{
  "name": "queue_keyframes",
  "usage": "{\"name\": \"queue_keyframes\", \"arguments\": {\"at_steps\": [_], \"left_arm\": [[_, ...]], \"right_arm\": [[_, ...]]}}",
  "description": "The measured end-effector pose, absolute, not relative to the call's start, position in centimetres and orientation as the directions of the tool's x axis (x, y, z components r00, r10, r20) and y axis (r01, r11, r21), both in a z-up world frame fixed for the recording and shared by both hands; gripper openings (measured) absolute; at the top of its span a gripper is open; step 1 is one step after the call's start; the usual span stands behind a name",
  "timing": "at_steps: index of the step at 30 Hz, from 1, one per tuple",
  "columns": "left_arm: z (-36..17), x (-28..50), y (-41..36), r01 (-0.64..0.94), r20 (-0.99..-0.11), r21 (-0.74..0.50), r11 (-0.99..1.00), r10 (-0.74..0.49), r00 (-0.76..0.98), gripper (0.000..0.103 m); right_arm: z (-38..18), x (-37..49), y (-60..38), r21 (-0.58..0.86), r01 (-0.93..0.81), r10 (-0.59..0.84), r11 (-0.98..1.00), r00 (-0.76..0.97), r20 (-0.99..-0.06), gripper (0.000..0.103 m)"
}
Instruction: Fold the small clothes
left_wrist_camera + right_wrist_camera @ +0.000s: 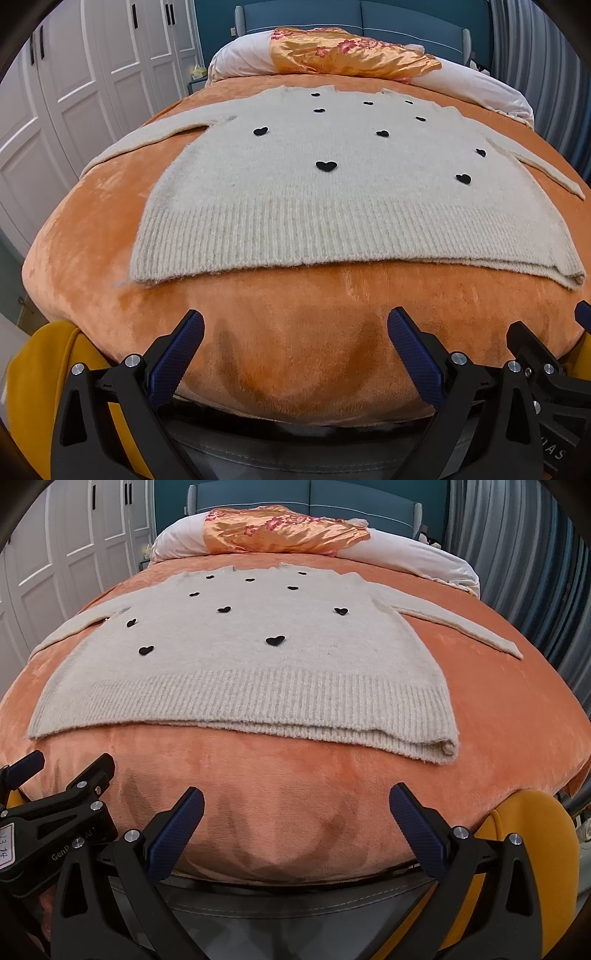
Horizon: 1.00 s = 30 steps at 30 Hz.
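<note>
Looking through the left wrist view first: sweater (pixel 332 192) lay flat on the orange blanket (pixel 295 302), sleeves out to both sides, ribbed hem nearest me. I judged it soft, light, floppy knit, fuzzy enough not to slip; best hold looked like the hem corners or a sleeve cuff. Left claw (pixel 295 339) had its fingers spread apart, holding nothing, short of the hem, blanket between.

Right wrist view: same sweater (pixel 251 657), its near right hem corner rolled up thick. Right claw (pixel 296 818) was also spread wide and empty, below the hem, not touching. That corner sat ahead and to its right.
</note>
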<state>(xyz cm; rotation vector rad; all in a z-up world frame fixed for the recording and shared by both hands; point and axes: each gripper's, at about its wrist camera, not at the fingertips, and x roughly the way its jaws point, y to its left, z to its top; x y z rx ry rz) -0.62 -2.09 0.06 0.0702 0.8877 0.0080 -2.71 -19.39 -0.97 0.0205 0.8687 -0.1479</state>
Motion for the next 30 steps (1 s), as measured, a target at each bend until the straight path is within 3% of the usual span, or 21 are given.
{"name": "queue_keyframes", "arguments": {"at_steps": [30], "left_arm": [[-0.20, -0.67, -1.89, 0.022, -0.775, 0.062, 0.998, 0.034, 0.631, 0.097]], "right_arm": [[-1.02, -2.58, -19.32, -0.043, 0.136, -0.120, 0.990, 0.632, -0.765, 0.098]]}}
